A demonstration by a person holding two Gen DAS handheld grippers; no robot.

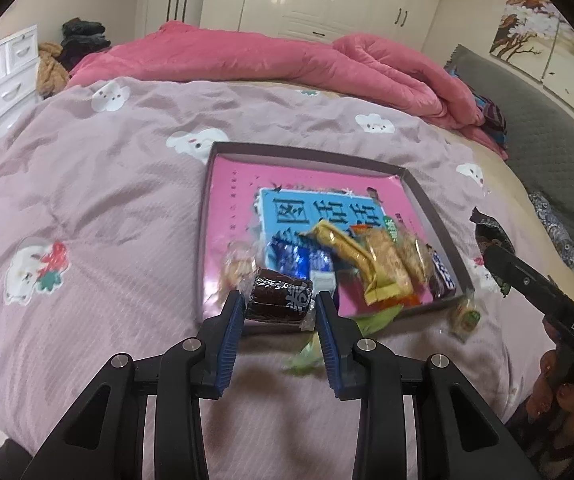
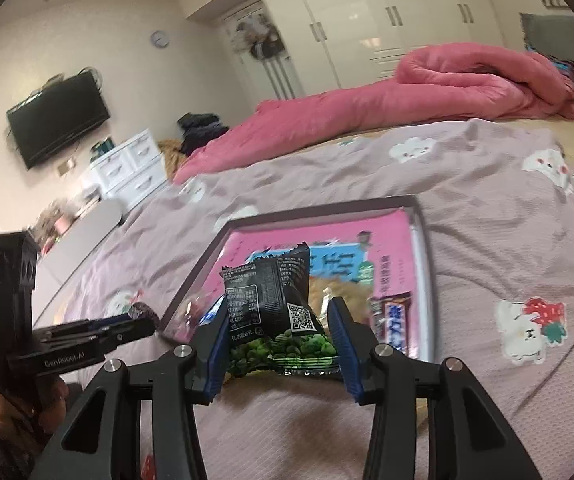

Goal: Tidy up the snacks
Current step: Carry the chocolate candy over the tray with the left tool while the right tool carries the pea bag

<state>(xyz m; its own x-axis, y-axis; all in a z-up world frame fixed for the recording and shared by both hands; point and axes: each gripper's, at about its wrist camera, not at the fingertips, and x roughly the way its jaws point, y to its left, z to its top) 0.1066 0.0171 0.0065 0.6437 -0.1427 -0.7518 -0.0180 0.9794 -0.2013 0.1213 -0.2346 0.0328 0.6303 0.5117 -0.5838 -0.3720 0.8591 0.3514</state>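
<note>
Left tongs (image 1: 280,304): pinched a dark brown wrapped roll (image 1: 280,298), cylindrical with crinkled clear ends, at the tray's near edge.
Right tongs (image 2: 278,320): clamped a black pea packet (image 2: 277,308), glossy film with serrated top, held upright before the tray's near edge; lower seam hidden behind the blue ribbed pads.
Tray (image 1: 421,196): shallow, square, dark-rimmed, lying on the bed (image 1: 99,200); pink printed liner partly covered.
Snack pile (image 1: 367,256): heaped in the tray's near right corner; blue foil, yellow wrapper, clear biscuit packs, blurred, count unclear.
Loose sweet (image 1: 464,314): on the quilt just outside the tray's near right corner, smeared by motion.
</note>
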